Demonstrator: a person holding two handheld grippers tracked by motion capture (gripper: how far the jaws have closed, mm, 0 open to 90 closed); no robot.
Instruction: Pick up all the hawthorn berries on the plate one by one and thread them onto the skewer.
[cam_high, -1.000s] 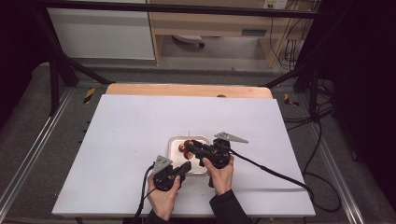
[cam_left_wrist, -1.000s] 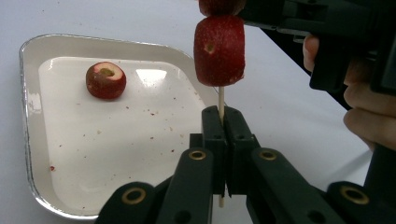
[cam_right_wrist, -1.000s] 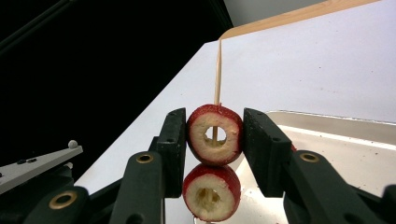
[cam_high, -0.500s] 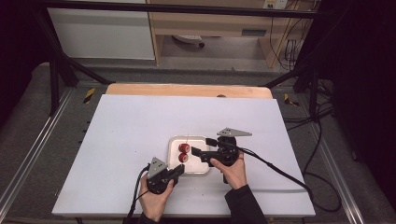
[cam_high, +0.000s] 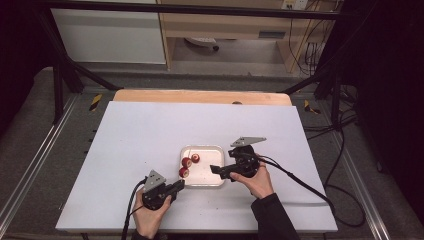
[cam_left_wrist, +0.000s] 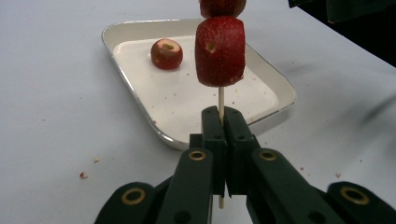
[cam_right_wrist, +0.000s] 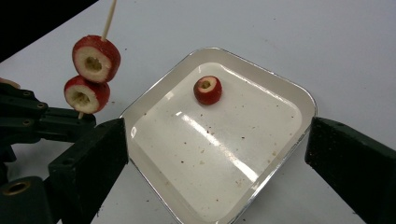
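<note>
While the high view sets out the whole white table (cam_high: 150, 150) with the small white tray (cam_high: 202, 181) near its front middle, only the two gripper views bring out the detail of the fruit. In the high view the left gripper (cam_high: 175, 187) sits just off the tray's near left corner and the right gripper (cam_high: 216, 170) reaches in over the tray's right edge, each held in a hand.

The left gripper view looks along its own jaws, which are pressed together on a thin wooden skewer (cam_left_wrist: 221, 100). The stick stands upright, with a red fruit piece (cam_left_wrist: 220, 50) threaded on it above the jaws and a second piece (cam_left_wrist: 222, 6) above that (cut off by the top edge). Behind it, one loose red piece (cam_left_wrist: 166, 53) lies in the tray's far left corner.

From the right gripper view the two skewered pieces show their pale hollowed ends (cam_right_wrist: 92, 74), with the left gripper below them at the left edge. The right gripper's jaws stand wide apart over the tray, holding nothing, and the loose piece lies between and beyond them.
</note>
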